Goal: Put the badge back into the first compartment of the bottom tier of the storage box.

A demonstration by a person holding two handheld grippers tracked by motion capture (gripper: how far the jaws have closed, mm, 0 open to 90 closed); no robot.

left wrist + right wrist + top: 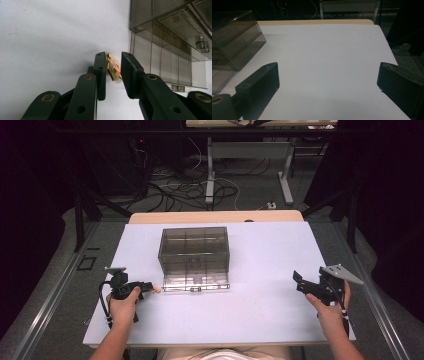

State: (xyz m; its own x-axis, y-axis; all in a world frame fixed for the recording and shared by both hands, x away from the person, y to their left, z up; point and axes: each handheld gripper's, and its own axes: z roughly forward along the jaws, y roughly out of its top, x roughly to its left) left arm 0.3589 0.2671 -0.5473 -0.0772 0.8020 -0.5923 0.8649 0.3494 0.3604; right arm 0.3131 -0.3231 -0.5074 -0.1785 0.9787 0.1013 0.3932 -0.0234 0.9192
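The left gripper (113,68) pinches a small gold padlock (113,68) just beside the smoky plastic box (194,255); the right gripper (328,82) — well apart from it — stands wide open, holding nothing.

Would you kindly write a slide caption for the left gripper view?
Left tool closing around a small gold-coloured object on the white table, beside the smoky clear compartment box.

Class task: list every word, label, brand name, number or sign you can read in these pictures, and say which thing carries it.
None can be read.
The small gold and pink wrapped item between the left gripper's jaws shows a printed pattern, but it is too blurred to read.
The smoky transparent plastic compartment box, the white table top and the right gripper show no lettering.
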